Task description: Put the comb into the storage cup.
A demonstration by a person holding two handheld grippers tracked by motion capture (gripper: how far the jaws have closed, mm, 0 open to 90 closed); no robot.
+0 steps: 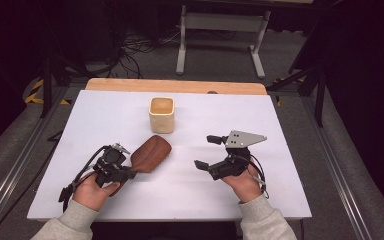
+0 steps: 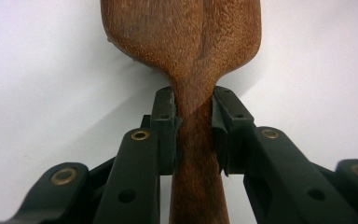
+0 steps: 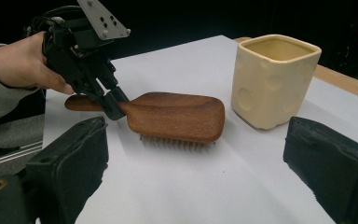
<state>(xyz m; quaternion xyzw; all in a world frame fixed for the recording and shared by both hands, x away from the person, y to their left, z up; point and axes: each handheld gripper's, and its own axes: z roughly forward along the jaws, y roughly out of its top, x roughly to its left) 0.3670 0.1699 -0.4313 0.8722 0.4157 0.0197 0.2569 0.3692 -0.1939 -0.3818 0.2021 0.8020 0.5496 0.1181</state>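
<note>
You've got the left tool [image 2: 193, 126] clamped on the hairbrush [image 1: 150, 153] neck, right tool [image 1: 211, 151] wide open; stiff wood, probably head-heavy, so grip firmly there.

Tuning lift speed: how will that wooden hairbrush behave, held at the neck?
The wooden hairbrush looks rigid, so probably no flex. The left claw pinches the narrow neck, so the wide head may sag. Bristles face down; pushed, it likely drags rather than rolls.

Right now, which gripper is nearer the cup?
Roughly even, perhaps the left. The left gripper is shut on the brush handle, below and left of the cup. The right gripper is open, holding nothing, below and right of the cup.
</note>
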